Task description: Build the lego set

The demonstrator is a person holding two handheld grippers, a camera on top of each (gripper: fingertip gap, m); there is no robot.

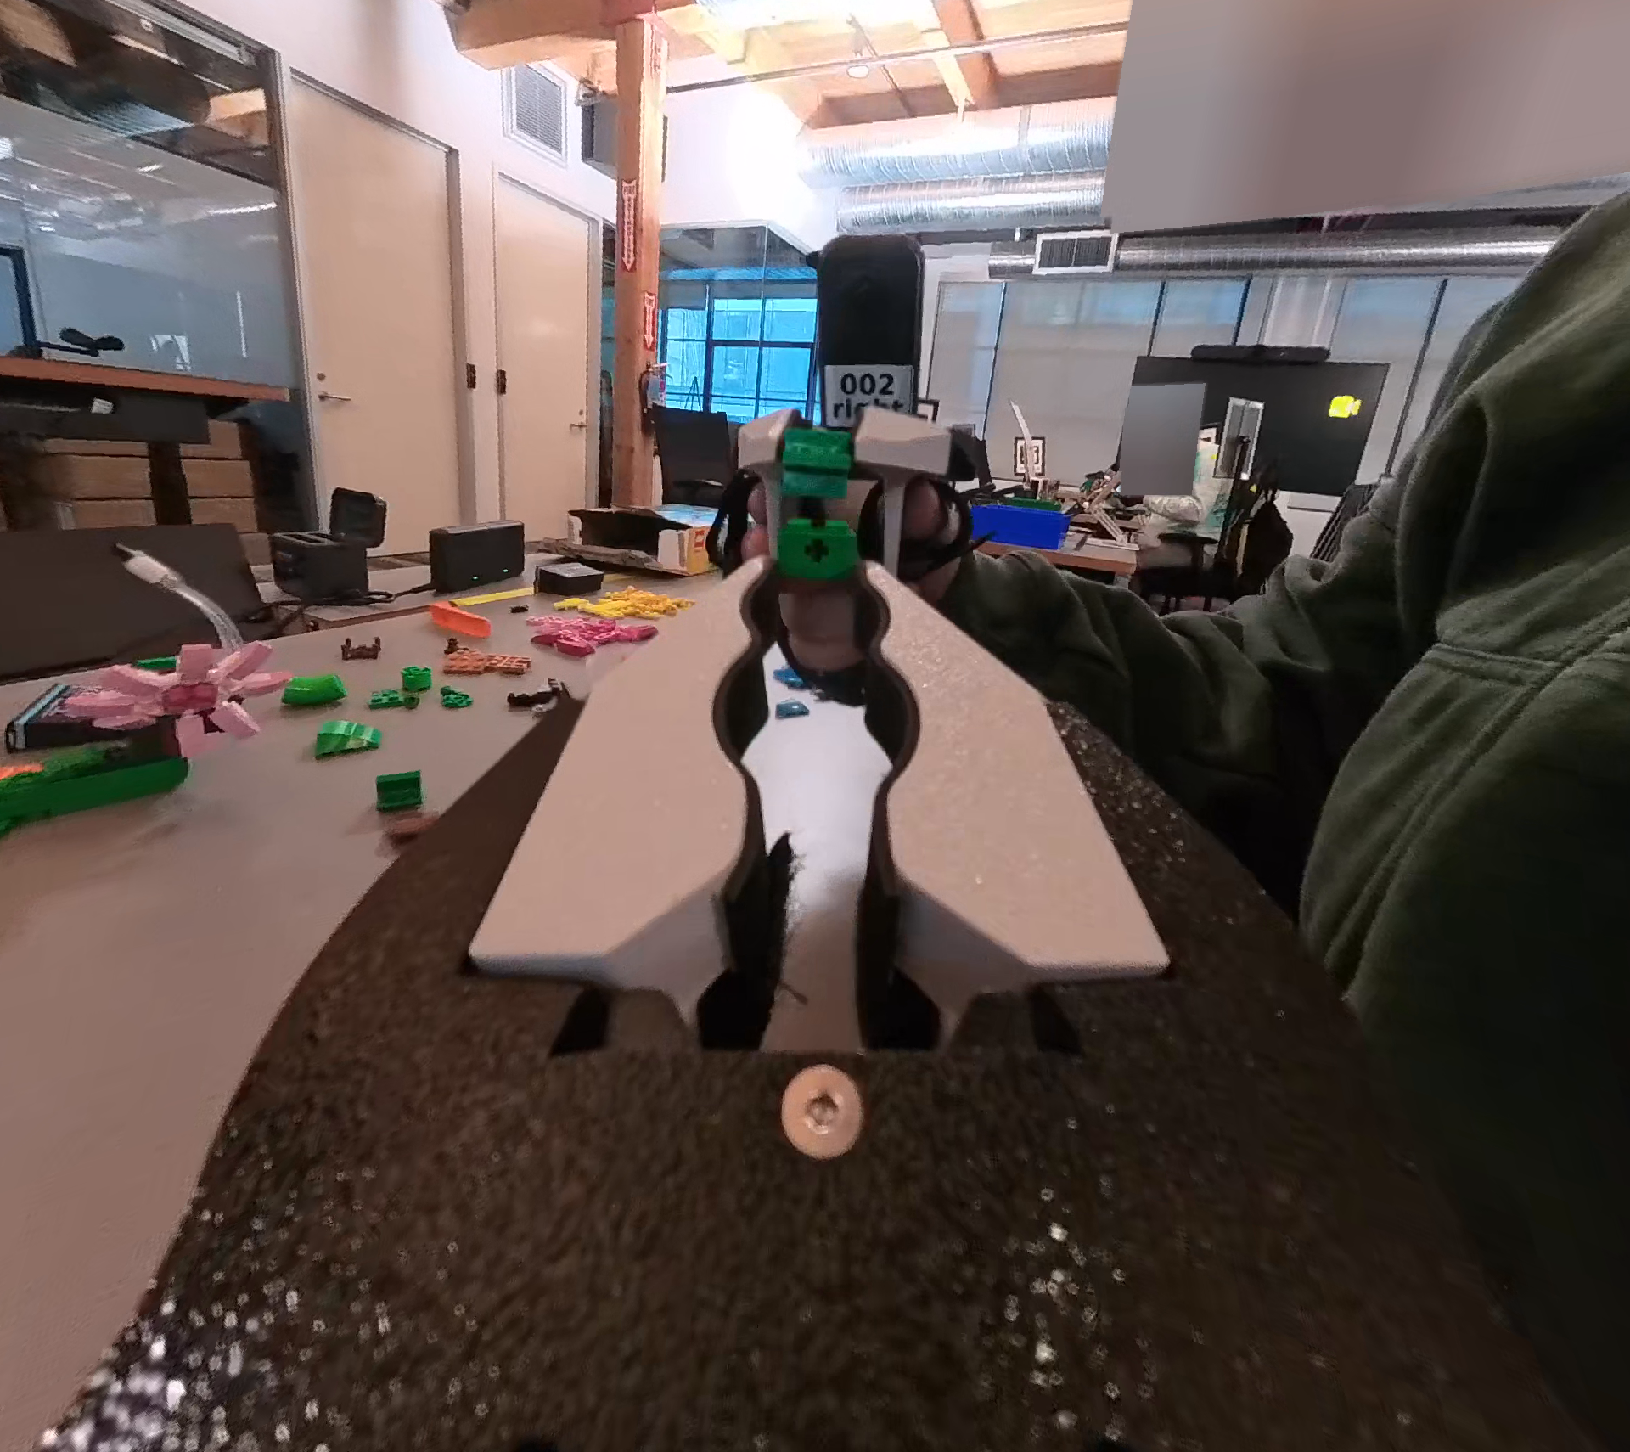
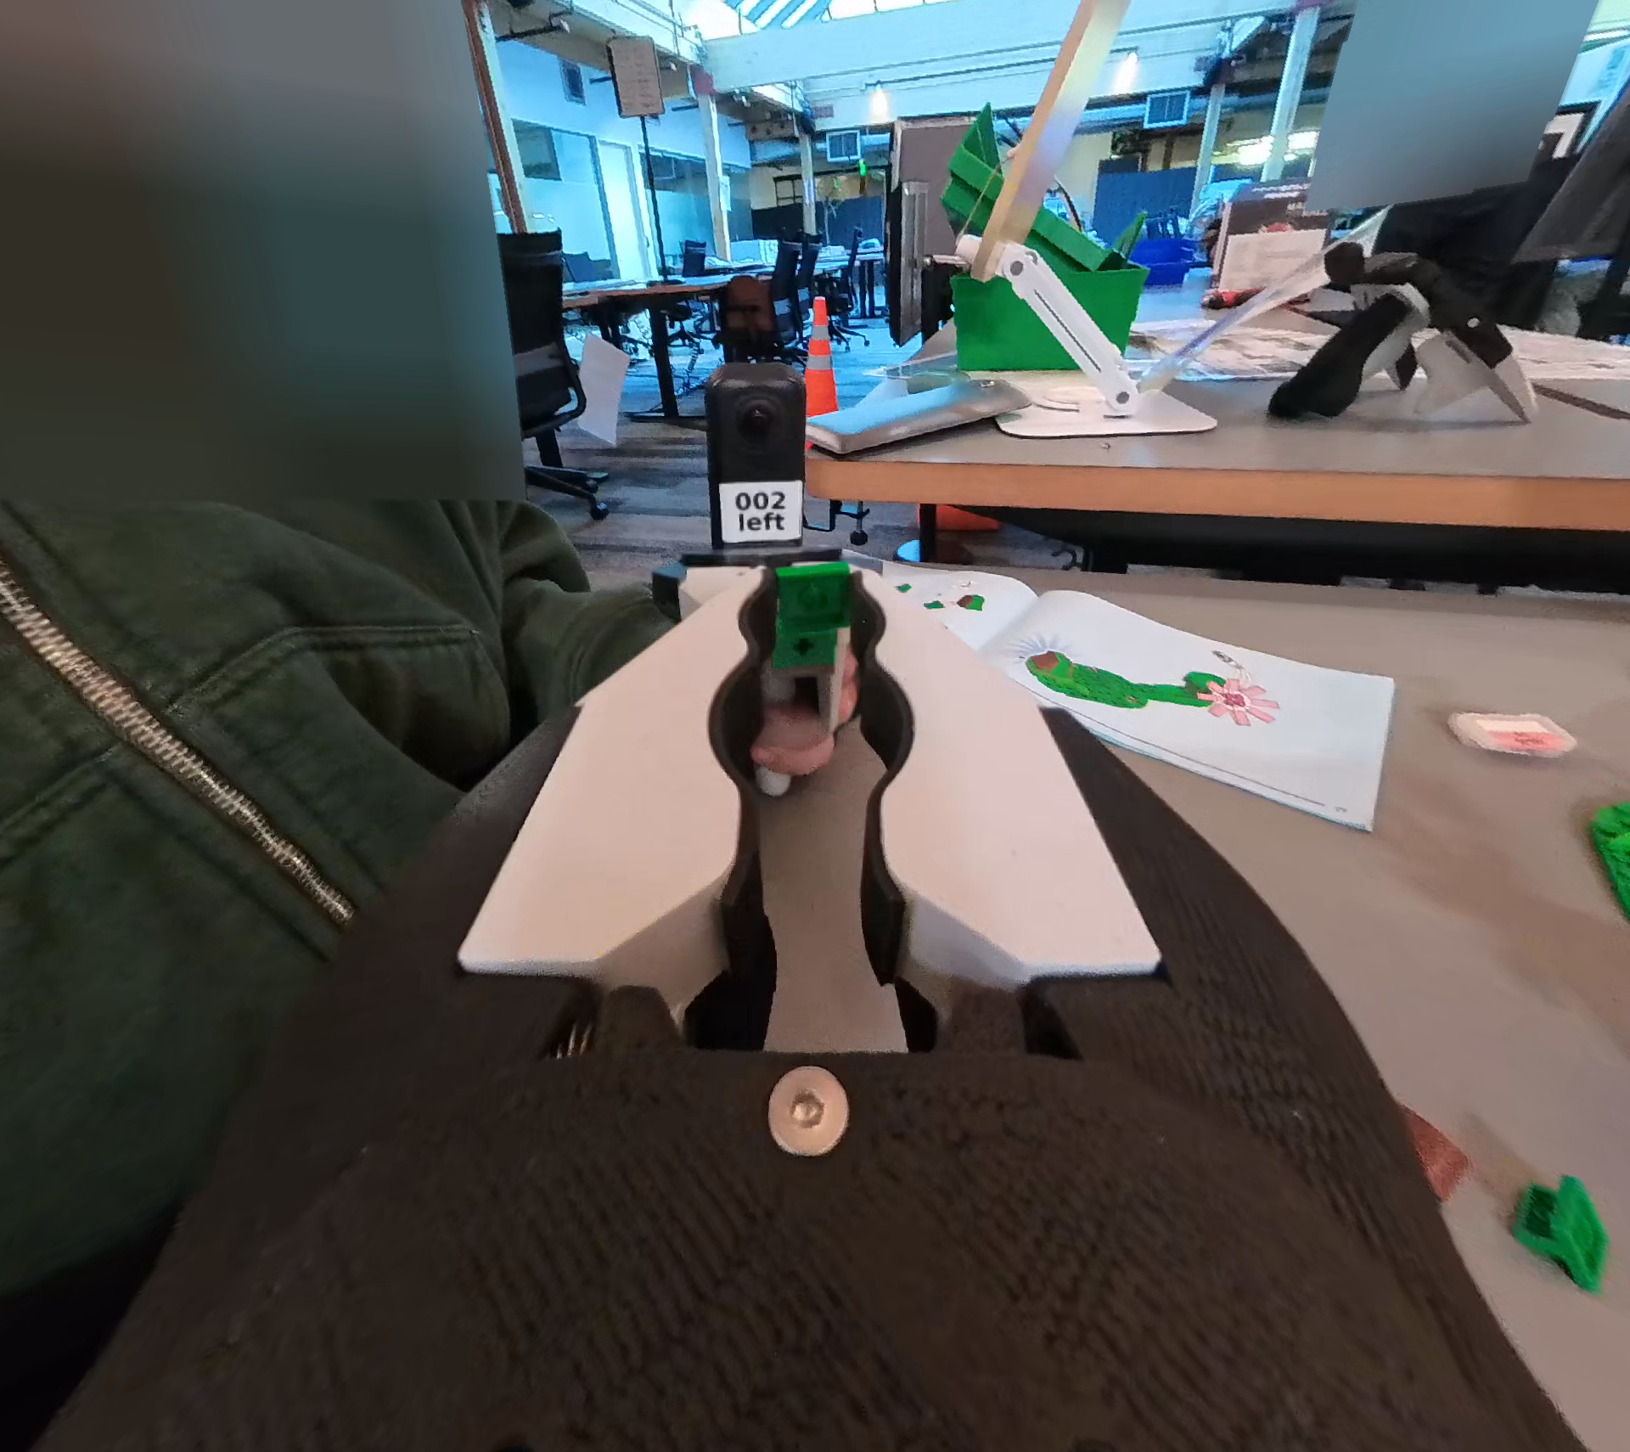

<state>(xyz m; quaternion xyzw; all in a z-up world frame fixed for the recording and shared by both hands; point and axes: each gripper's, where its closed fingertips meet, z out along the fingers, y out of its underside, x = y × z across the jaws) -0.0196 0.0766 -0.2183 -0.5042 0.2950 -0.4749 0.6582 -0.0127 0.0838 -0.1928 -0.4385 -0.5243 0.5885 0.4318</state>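
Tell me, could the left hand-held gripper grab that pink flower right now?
Probably not: the left hand-held gripper is shut on a green piece, raised off the table; the pink flower lies off to the side.

Orange cone (image 2: 820,362), perhaps charger boxes (image 1: 476,557)

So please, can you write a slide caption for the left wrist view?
Left claw and right claw each pinch a green brick above the table.

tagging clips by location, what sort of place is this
Likely an open-plan office or lab workspace: desks with office chairs, exposed ceiling ducts, a traffic cone, and glass-walled rooms beside the lego-strewn table.
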